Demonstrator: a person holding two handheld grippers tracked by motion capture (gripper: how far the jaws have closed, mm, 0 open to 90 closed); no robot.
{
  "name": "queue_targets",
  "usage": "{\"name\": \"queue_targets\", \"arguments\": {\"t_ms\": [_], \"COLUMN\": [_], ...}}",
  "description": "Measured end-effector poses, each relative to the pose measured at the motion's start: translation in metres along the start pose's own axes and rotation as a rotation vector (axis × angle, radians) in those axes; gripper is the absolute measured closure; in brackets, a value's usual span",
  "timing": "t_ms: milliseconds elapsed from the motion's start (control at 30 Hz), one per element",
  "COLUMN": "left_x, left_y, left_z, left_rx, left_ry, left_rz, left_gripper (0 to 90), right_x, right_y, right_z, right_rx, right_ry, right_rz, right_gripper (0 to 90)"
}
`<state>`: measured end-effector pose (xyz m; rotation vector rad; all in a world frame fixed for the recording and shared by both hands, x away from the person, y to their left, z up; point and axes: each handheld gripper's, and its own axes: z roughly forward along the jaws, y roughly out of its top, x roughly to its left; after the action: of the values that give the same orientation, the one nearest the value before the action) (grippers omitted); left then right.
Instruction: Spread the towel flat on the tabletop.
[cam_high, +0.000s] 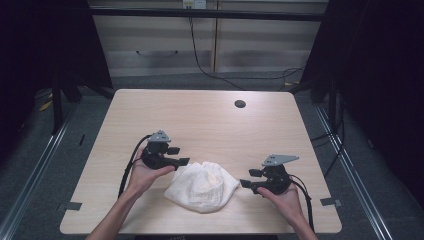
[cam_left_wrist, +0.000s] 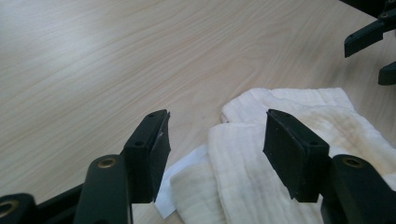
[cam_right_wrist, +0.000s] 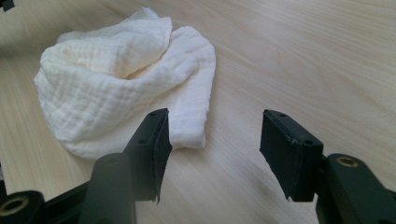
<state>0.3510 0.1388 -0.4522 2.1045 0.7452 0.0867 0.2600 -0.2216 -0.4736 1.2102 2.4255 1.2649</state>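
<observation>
A person sits at a pale wooden table (cam_high: 200, 115) holding a two-jaw gripper in each hand. A crumpled cream cloth (cam_high: 202, 186) lies between the two tools, near the table's front edge. The left gripper (cam_high: 181, 156) sits just beside the cloth's left end, its jaws spread apart with nothing between them; in the left gripper view the cloth (cam_left_wrist: 261, 154) reaches under and past its right jaw, and a white tag (cam_left_wrist: 180, 175) pokes out below. The right gripper (cam_high: 248, 178) waits just off the cloth's right end, jaws also spread and empty; in its own view the cloth (cam_right_wrist: 121, 79) lies ahead and to the left, beyond its left jaw.
</observation>
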Motion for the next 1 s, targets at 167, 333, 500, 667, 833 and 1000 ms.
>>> {"name": "queue_targets", "arguments": {"t_ms": [167, 333, 500, 667, 833, 1000], "left_x": [0.006, 0.010, 0.009, 0.004, -0.002, -0.002], "left_y": [-0.003, -0.006, -0.010, -0.013, -0.016, -0.017], "left_z": [0.023, 0.045, 0.054, 0.061, 0.062, 0.059], "left_rx": [0.025, 0.062, 0.088, 0.118, 0.113, 0.115], "left_ry": [-0.029, -0.058, -0.061, -0.044, 0.000, -0.002], "left_rz": [-0.007, -0.011, 0.000, 0.038, 0.120, 0.134], "left_gripper": [51.6, 55.9, 58.1, 58.3, 69.4, 83.3], "right_x": [-0.001, -0.001, -0.001, -0.002, -0.003, -0.002], "right_y": [0.000, -0.003, -0.004, -0.007, -0.008, -0.009], "right_z": [-0.001, 0.001, 0.002, 0.000, -0.002, 0.000], "right_rx": [-0.005, 0.001, 0.010, 0.009, -0.008, 0.003], "right_ry": [-0.005, -0.007, -0.005, -0.016, -0.028, -0.032], "right_rz": [-0.001, 0.003, 0.002, 0.005, 0.018, 0.021], "right_gripper": [42.4, 42.3, 41.9, 41.4, 40.9, 40.5]}}
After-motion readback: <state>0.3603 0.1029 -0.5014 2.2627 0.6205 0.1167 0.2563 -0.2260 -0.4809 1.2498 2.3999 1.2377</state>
